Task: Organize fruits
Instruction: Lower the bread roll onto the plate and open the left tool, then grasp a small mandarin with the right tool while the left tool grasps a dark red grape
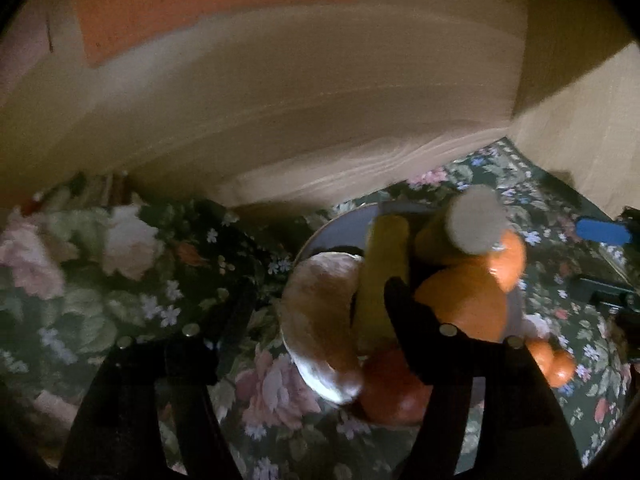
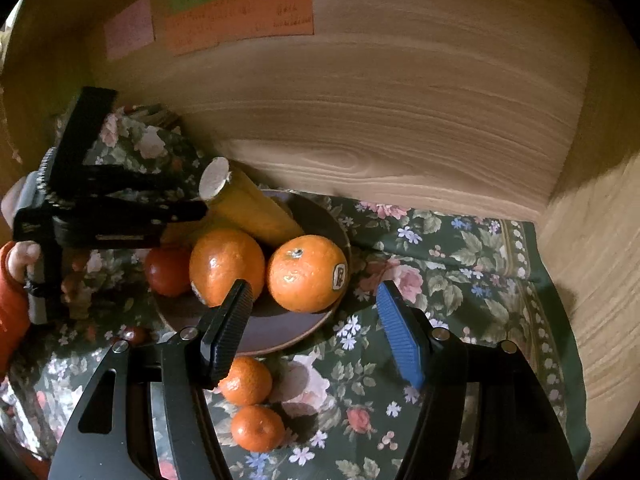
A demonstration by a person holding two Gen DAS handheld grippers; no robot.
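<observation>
a brown plate [image 2: 320, 322] stands on a dark green cloth with flowers [image 2: 460, 280], close to a wooden wall [image 2: 400, 100]. on the plate lie two big oranges: one [image 2: 226, 264] in the middle and one with a small sticker [image 2: 306, 274] just to its right, the two almost touching. behind them a yellow fruit with a flat cut end [image 2: 244, 200] leans upward to the left. a red fruit [image 2: 168, 270] lies at the left edge of the plate, beside the middle orange. two small mandarins [image 2: 246, 380] lie on the cloth in front of the plate, one just behind the other, off the plate.

the right gripper [image 2: 316, 332] hangs over the front rim of the plate. its black finger and blue finger stand moderately apart, and nothing is between them; they touch no fruit.

the left gripper [image 2: 176, 208] is seen from the right wrist view at the left side of the plate, held by a hand [image 2: 20, 260] with an orange sleeve. in its own view [image 1: 316, 320] the picture is blurred; its jaws stand apart, one finger over the cloth and one over the fruits. a pale rounded thing [image 1: 320, 328] lies between them, but i cannot tell if the pads touch it.

on the wall are paper notes, pink, green and orange [image 2: 240, 16].
</observation>
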